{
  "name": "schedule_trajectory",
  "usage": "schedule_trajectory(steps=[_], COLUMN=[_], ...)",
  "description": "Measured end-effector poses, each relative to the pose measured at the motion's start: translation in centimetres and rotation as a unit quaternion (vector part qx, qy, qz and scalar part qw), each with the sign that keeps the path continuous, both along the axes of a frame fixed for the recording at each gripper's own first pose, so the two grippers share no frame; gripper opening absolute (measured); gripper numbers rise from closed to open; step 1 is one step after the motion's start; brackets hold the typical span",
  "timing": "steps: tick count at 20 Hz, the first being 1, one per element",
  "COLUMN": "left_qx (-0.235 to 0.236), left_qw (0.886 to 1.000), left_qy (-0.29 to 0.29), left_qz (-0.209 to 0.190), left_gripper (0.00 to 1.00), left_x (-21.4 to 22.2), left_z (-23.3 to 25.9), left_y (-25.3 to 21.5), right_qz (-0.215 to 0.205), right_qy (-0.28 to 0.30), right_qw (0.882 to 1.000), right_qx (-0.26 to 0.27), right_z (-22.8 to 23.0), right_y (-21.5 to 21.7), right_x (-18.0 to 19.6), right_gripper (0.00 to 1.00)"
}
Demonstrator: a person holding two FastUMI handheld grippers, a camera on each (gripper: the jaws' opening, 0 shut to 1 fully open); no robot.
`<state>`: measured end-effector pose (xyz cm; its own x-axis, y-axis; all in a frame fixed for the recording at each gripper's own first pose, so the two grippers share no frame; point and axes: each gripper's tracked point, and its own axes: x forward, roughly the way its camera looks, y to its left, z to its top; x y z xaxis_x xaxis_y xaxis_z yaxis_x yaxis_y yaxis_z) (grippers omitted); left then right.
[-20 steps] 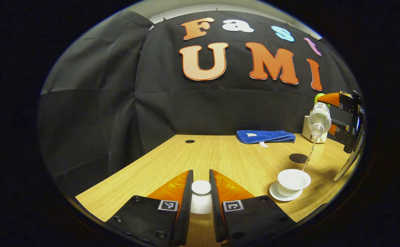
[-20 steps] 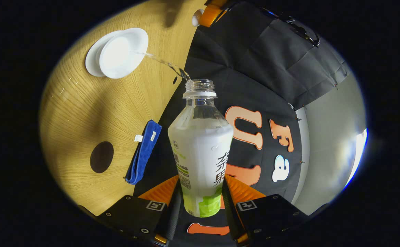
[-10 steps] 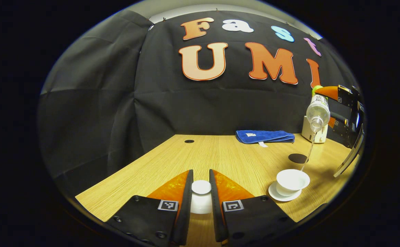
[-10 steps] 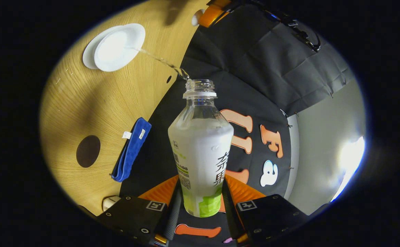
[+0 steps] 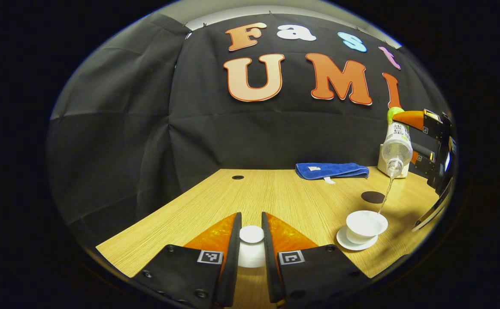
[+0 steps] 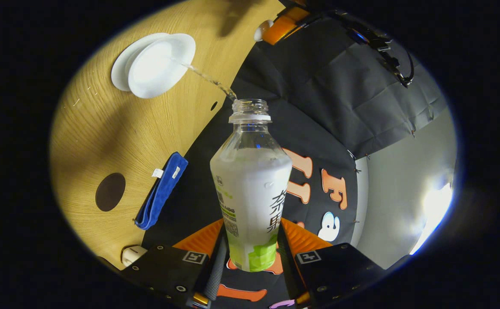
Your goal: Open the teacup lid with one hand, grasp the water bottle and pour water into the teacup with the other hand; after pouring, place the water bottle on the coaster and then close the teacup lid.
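Note:
My left gripper is shut on the white teacup lid by its knob, just above the wooden table. To its right the open white teacup stands on its saucer. My right gripper is shut on the water bottle, which is tipped neck-down. A thin stream runs from the bottle's mouth into the teacup. In the left gripper view the bottle hangs above and behind the cup. The dark round coaster lies behind the cup.
A folded blue cloth lies at the back of the table, beside a small cream box at the back right. A small dark hole marks the table's far left. The coaster and cloth also lie left of the bottle.
The bottle is still pouring. The right gripper has shifted slightly, so the cup and table have slid a little in its view. The left gripper with the lid has stayed put.

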<state>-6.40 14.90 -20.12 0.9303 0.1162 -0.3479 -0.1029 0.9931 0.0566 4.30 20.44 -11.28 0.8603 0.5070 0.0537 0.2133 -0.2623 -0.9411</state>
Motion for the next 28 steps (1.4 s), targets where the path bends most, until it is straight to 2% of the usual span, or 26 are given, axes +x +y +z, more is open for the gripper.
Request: schedule_trajectory(steps=[8, 11, 12, 15, 17, 20, 22, 25, 28], left_qx=[-0.004, -0.004, -0.003, -0.006, -0.011, -0.015, -0.018, -0.026, -0.035], left_qw=[1.000, 1.000, 1.000, 1.000, 1.000, 1.000, 1.000, 0.999, 0.998], left_qy=[0.004, 0.001, -0.001, -0.003, -0.004, -0.006, -0.011, -0.025, -0.038], left_qz=[-0.002, -0.003, -0.003, -0.004, -0.007, -0.013, -0.015, -0.025, -0.043], left_gripper=[0.33, 0.33, 0.33, 0.33, 0.31, 0.33, 0.33, 0.33, 0.33], left_x=[-0.3, -0.4, -0.4, -0.4, -0.4, -0.1, 0.2, 0.6, 1.3], left_z=[-0.7, -0.4, -0.2, -0.4, -0.2, 0.0, 0.5, 1.4, 2.5], left_y=[-0.2, -0.4, -0.4, -0.5, -0.8, -1.5, -1.8, -3.1, -5.0], right_qz=[0.014, 0.013, 0.010, 0.003, -0.013, -0.021, -0.031, -0.056, -0.071], right_qy=[-0.022, -0.020, -0.018, 0.001, 0.039, 0.054, 0.084, 0.142, 0.161], right_qw=[0.999, 0.999, 1.000, 1.000, 0.999, 0.998, 0.995, 0.982, 0.964], right_qx=[-0.021, -0.024, -0.023, -0.013, 0.010, 0.028, 0.052, 0.115, 0.201], right_z=[-0.9, -1.2, -1.3, -2.5, -4.4, -4.8, -5.9, -7.0, -5.1], right_y=[0.6, 0.7, 0.6, 0.6, -0.1, 0.0, -0.3, -1.1, -1.3], right_x=[-1.1, -1.1, -1.1, -1.2, -0.8, -1.5, -1.5, -1.2, -0.6], right_gripper=[0.61, 0.61, 0.58, 0.61, 0.61, 0.61, 0.61, 0.61, 0.63])
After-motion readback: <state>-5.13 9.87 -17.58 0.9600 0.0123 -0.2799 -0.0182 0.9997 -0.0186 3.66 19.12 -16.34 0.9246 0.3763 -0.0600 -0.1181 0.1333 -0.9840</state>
